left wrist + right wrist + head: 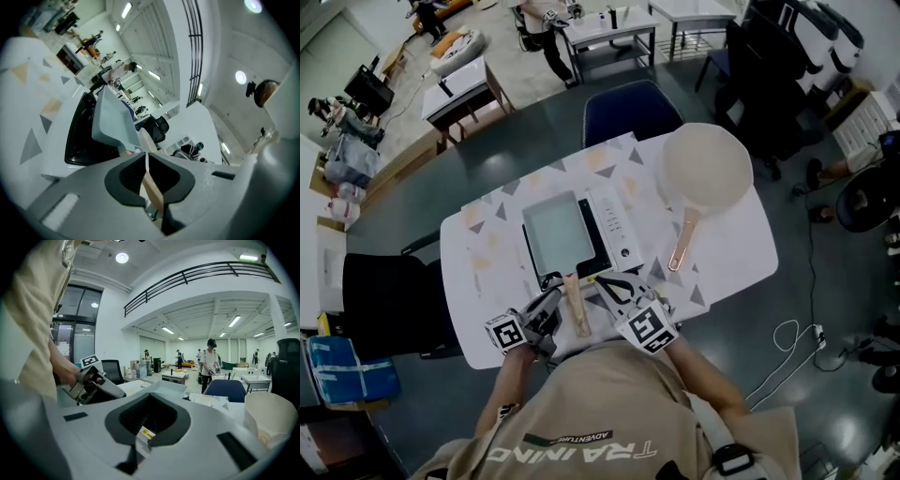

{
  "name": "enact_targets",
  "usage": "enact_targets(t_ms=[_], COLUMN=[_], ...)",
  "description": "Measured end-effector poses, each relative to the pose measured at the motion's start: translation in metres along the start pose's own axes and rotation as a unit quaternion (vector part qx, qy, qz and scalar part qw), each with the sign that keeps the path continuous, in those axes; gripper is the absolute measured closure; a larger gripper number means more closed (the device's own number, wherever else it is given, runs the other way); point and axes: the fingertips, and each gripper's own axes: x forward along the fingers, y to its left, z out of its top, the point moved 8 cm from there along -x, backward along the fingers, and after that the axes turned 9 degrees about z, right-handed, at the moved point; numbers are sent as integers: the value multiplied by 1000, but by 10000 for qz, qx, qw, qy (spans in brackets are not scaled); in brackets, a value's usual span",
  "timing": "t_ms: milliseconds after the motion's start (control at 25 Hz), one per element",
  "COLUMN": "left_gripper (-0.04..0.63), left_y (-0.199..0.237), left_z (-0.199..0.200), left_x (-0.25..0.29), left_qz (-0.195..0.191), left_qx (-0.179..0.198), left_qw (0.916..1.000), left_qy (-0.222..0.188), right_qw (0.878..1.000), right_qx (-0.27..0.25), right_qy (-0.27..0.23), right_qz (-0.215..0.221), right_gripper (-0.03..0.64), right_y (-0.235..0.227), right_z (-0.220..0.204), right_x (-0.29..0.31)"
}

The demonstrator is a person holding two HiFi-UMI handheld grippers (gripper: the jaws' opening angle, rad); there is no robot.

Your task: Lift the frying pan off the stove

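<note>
A rectangular grey-blue frying pan (555, 232) with a wooden handle (576, 305) is over the portable stove (616, 228) in the middle of the table. My left gripper (553, 300) is shut on that handle near the table's front edge. In the left gripper view the handle (153, 193) runs between the closed jaws of the left gripper (146, 161), and the pan (112, 123) sits tilted above the black stove top (80, 137). My right gripper (609, 284) hovers just right of the handle, holding nothing. Its jaws (149, 414) look shut, and the pan's rim (165, 387) shows just beyond them.
A round beige pan (707, 167) with a copper-coloured handle lies at the table's right, also seen as the round pan (271, 417). A blue chair (630, 111) stands behind the table (731, 246). Other desks and people are farther back.
</note>
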Motion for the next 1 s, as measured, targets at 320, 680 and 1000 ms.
enact_targets(t_ms=[320,680,1000], left_gripper=[428,426,416], left_y=[19,27,23], left_z=[-5,-7,-17], left_x=[19,41,72], left_qz=[-502,-738,-846], left_qx=[-1169,-1324,-1586], left_qw=[9886,9787,9721], left_qy=[801,1388,1509], right_qw=[9973,9930,9937], right_qx=[146,381,366], right_qy=[202,244,285], right_qz=[-686,-1091,-1021], right_gripper=[621,621,621], right_y=[12,14,12], right_z=[-6,-9,-11], right_x=[-19,-21,-24])
